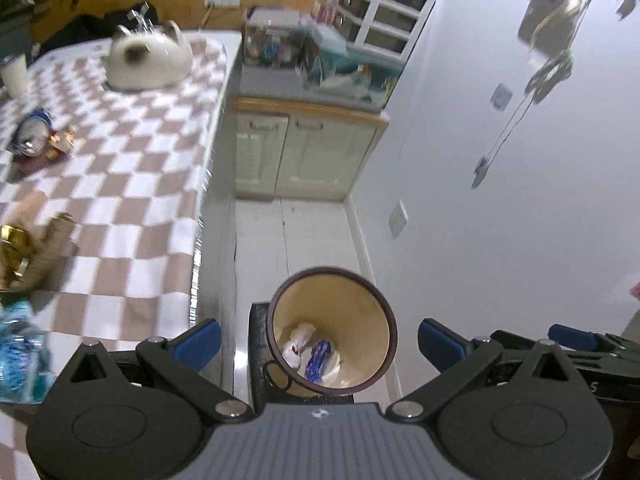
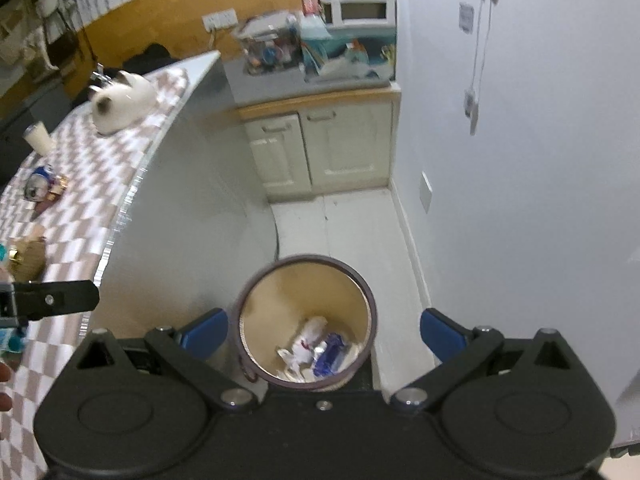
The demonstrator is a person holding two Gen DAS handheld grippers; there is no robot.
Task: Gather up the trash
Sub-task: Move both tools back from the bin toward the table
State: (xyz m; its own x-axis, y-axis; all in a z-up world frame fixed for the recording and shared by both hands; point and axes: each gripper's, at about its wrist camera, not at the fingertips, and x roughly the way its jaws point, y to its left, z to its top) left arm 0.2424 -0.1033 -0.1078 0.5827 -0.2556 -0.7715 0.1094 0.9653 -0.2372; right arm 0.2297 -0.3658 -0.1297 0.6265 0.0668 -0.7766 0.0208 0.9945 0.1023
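The trash bin [image 2: 306, 322] is standing on the floor [image 2: 360, 220] between the checked surface [image 1: 120, 184] and the white wall [image 2: 520, 200], directly below both claws. Inside it, a white crumpled wrapper [image 2: 308, 344] and a blue wrapper [image 2: 330, 354] are lying at the bottom, touching each other.

The right claw [image 2: 324, 330] is hovering over the bin mouth with its blue pads spread wide and nothing between them. The left claw [image 1: 318, 338] is likewise gaping and empty, also above the bin, which is showing tilted in its view.

Judgement: a drop-off step is closing out here; neither claw is carrying anything, and both are positioned over the bin. More trash is waiting on the surface: a crushed blue can [image 1: 32, 136] with small gold-and-red wrappers beside it, a brown and gold crumpled heap [image 1: 28, 248] nearer the edge, and a light blue packet [image 1: 20, 348] at the near left. The next move is calling for a swing left, back over the surface, and a descent onto one of these.

A cat-shaped white holder [image 1: 148, 58] and a pale cup [image 2: 38, 136] are probably not trash.

Hard to make out: motion blur is smearing the surface items, so their exact kind is uncertain. The blue packet is cut off by the frame edge. The bin's base is hidden behind the claw bodies.
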